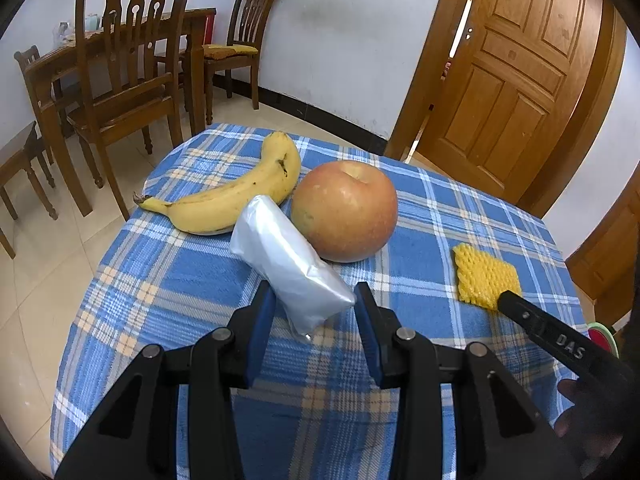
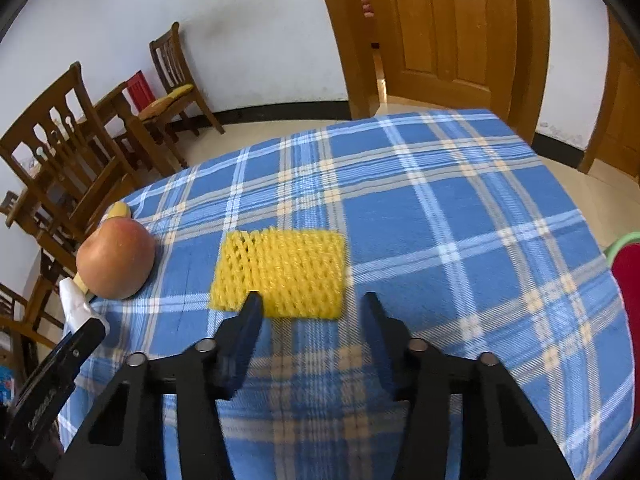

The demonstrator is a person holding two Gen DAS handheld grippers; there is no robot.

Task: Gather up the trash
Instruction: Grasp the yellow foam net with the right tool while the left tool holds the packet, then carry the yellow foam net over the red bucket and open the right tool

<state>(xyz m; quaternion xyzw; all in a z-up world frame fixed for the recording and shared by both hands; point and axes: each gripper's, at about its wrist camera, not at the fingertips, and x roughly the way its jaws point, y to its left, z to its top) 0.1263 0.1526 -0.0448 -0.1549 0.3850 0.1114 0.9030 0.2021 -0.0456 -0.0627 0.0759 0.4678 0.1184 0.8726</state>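
Observation:
A silvery-white plastic packet (image 1: 288,264) lies slantwise on the blue checked tablecloth (image 1: 180,280), against a banana (image 1: 232,200) and an apple (image 1: 344,212). My left gripper (image 1: 314,300) is shut on the packet's near end, a blue pad on each side. A yellow foam fruit net (image 2: 284,268) lies flat to the right. My right gripper (image 2: 312,304) is open over the net's near edge: the left fingertip overlaps the net, the right one stands clear of it. The right wrist view also has the apple (image 2: 116,260) and the packet (image 2: 76,300) at its left.
Wooden chairs (image 1: 120,80) and a dining table stand beyond the table's far left edge. A wooden door (image 1: 520,80) is ajar at the back right. A red and green object (image 2: 628,272) sits at the table's right edge.

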